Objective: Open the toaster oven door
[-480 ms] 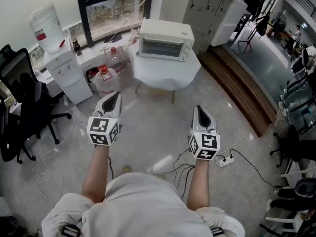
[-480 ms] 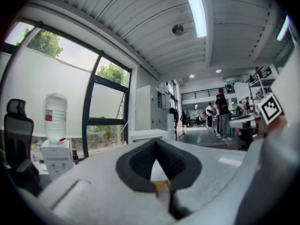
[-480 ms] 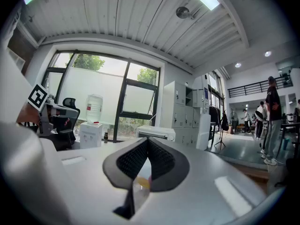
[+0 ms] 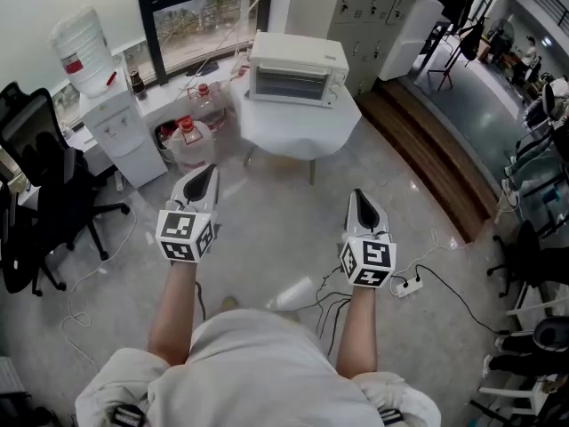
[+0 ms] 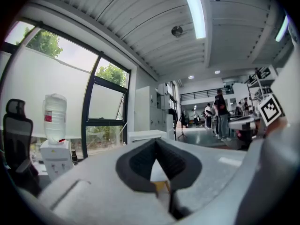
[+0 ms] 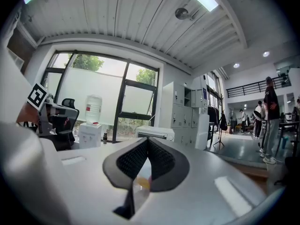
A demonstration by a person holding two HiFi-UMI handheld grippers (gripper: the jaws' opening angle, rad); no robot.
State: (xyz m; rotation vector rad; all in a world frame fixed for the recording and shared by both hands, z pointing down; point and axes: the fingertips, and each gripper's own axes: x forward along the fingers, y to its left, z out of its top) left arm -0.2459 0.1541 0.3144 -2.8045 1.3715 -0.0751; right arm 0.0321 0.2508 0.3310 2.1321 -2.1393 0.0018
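The white toaster oven (image 4: 298,71) stands with its door closed on a small table draped in white cloth (image 4: 298,136), far ahead across the floor. It shows small in the left gripper view (image 5: 145,136) and the right gripper view (image 6: 154,132). Both grippers are held level in front of the person, well short of the table. My left gripper (image 4: 208,169) has its jaws meeting at the tip with nothing between them (image 5: 156,142). My right gripper (image 4: 358,194) is likewise shut and empty (image 6: 146,139).
A water dispenser (image 4: 107,105) and large water bottles (image 4: 191,136) stand left of the table. A black office chair (image 4: 36,176) is at the far left. Cables and a power strip (image 4: 409,287) lie on the floor at right. A wooden step (image 4: 436,163) runs along the right.
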